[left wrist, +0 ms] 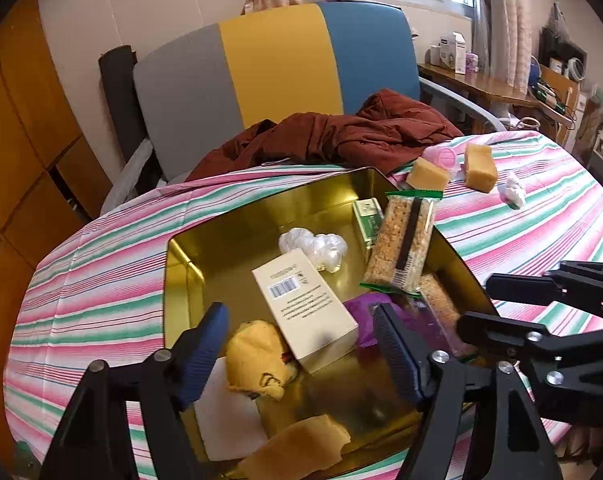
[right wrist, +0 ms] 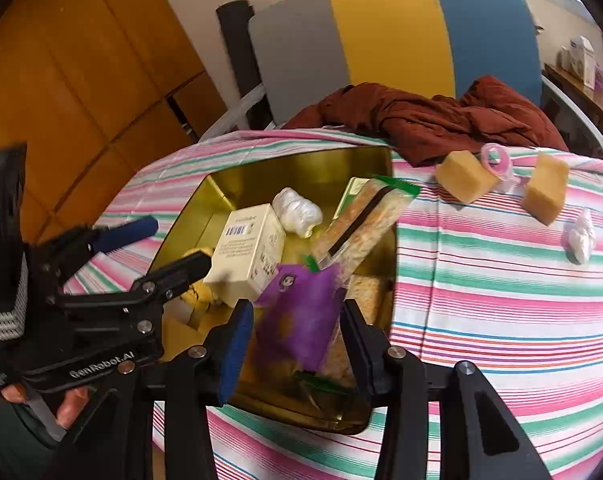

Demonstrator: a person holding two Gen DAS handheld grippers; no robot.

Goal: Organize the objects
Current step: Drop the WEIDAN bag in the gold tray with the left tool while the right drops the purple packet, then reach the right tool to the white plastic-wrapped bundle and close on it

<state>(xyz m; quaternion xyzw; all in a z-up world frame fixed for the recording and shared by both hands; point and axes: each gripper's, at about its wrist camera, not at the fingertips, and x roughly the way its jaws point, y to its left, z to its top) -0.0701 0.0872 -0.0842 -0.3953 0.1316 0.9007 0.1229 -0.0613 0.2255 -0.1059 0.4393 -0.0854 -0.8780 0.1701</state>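
A gold tin sits on the striped tablecloth. It holds a cream box, a white plastic wad, a cereal bar, a small green box, a yellow cloth and a purple packet. My left gripper hangs open over the yellow cloth and the cream box, touching neither. My right gripper stands open over the tin's near right corner. The blurred purple packet lies between its fingers, and the pads are not pressing it.
Two tan sponge blocks, a pink ring-shaped item and a white wad lie on the cloth right of the tin. A red-brown garment is heaped behind it, in front of a grey, yellow and blue chair back.
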